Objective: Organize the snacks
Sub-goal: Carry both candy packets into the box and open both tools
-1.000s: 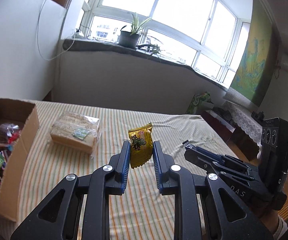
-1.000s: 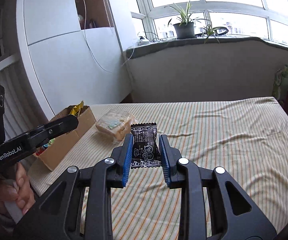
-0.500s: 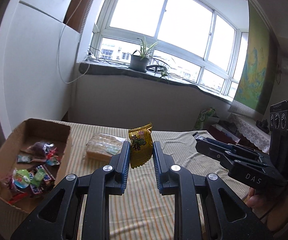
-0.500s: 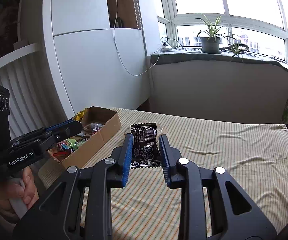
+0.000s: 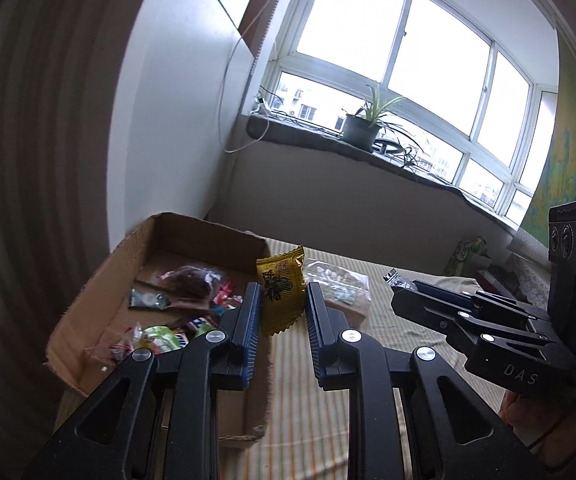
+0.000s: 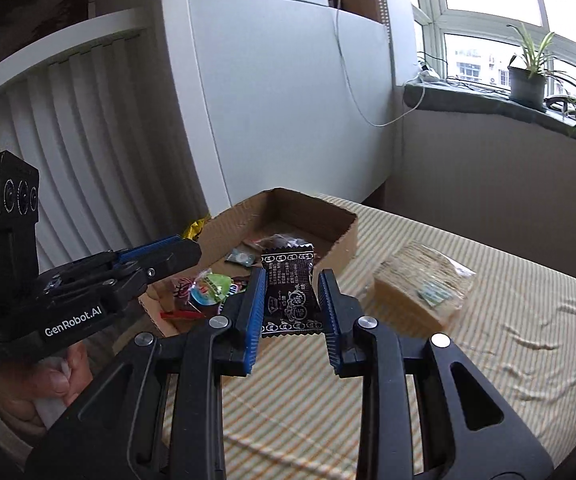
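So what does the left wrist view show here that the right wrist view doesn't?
Only the left wrist view shows the yellow packet face-on in the left gripper, and the map on the far wall. Only the right wrist view shows the black packet's printed front in the right gripper, and the white slatted panel. Both share the cardboard box of snacks, the wrapped bread, the striped cover and the potted plant.

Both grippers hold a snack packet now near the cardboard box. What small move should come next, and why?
Probably carry the left gripper a little further over the cardboard box before opening. It grips the yellow packet, which seems to sit about over the box's near wall. The right gripper with the black packet also appears short of the box.
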Action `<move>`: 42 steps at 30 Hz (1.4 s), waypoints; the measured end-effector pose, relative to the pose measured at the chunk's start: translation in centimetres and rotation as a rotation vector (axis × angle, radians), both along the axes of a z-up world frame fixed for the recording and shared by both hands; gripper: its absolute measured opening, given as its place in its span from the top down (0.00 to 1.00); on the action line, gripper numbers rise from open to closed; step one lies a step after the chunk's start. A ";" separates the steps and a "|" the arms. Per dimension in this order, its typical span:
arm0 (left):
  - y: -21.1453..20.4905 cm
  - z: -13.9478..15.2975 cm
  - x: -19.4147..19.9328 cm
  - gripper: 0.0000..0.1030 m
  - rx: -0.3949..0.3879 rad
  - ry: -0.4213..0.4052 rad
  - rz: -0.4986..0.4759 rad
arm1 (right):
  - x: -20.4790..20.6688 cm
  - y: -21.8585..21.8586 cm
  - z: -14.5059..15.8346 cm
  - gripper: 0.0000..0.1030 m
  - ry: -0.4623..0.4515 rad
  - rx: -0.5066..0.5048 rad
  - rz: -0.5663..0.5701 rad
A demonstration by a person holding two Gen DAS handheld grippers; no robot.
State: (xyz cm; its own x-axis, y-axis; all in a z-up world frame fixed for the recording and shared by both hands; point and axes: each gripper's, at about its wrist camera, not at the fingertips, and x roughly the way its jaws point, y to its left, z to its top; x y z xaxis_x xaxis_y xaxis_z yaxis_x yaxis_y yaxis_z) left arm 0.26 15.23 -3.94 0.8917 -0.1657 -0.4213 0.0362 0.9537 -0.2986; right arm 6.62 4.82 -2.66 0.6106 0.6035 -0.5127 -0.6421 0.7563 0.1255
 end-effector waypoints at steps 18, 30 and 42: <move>4.4 -1.8 1.2 0.80 0.017 0.066 0.079 | 4.5 7.4 0.5 0.73 -0.015 0.002 0.136; 6.3 -3.7 1.0 0.26 0.027 0.105 0.186 | 5.6 6.2 -2.6 0.53 0.050 -0.015 0.098; 6.5 -2.4 -1.0 0.26 0.022 0.083 0.205 | 2.7 3.9 -1.5 0.15 0.012 -0.008 0.039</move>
State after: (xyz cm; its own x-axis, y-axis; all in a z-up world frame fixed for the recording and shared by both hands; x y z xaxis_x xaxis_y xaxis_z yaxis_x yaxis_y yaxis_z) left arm -0.73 21.70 -6.37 0.8679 0.0256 -0.4961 -0.1828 0.9450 -0.2711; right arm 9.33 8.74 -4.13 0.5803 0.6227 -0.5248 -0.6698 0.7315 0.1275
